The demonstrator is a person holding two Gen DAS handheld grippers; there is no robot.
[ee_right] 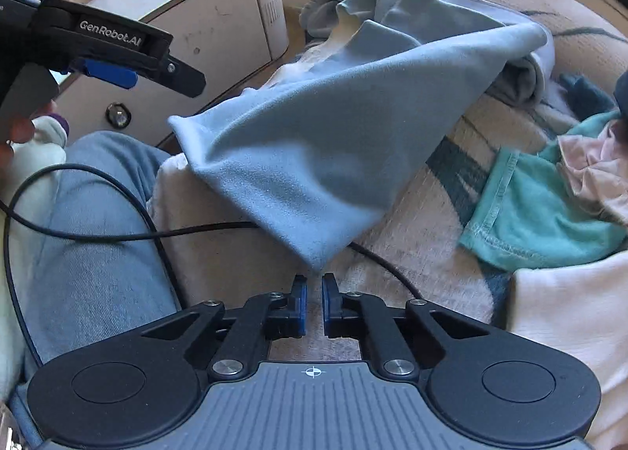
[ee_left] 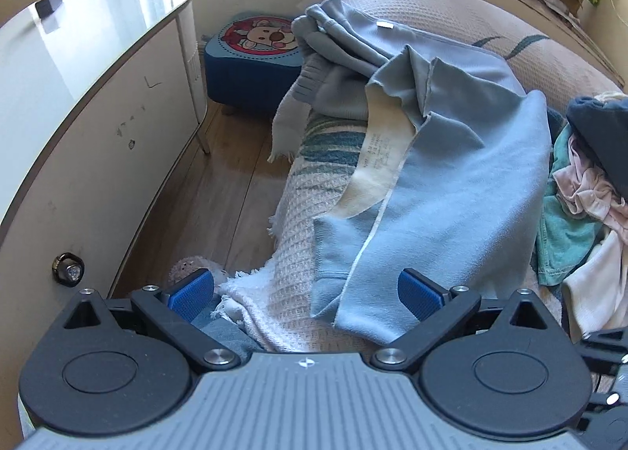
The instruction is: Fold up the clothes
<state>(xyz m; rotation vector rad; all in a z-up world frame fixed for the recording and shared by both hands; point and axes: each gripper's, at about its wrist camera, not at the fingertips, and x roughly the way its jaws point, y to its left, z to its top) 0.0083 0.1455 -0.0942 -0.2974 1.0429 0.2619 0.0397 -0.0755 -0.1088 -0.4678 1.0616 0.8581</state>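
Light-blue garment [ee_left: 463,175]: lay inside-out and rumpled across the cream woven throw [ee_left: 298,238] covering the sofa, a long white care label [ee_left: 376,171] showing along its inner seam; the ribbed cuffs were bunched at 12 o'clock in the left wrist view. In the right wrist view one corner of it hung to a point just above the right gripper's tips.

Right gripper [ee_right: 314,303]: blue pads nearly together, a thin gap between them, nothing gripped; the garment's corner sat just ahead, not touching.

Left gripper [ee_left: 306,293]: jaws wide apart, empty, the garment's lower hem lying between and beyond them.

Clothes pile [ee_left: 588,191]: at 3 o'clock on the throw, holding teal, pink, white and dark pieces.

White cabinet [ee_left: 98,116]: at 9 to 10 o'clock, on the wooden floor.

Blue stool [ee_left: 251,61]: at 11 o'clock, with a cartoon print.

Black cable [ee_right: 117,230]: across the person's denim-clad leg [ee_right: 94,254], at 8 o'clock in the right wrist view.
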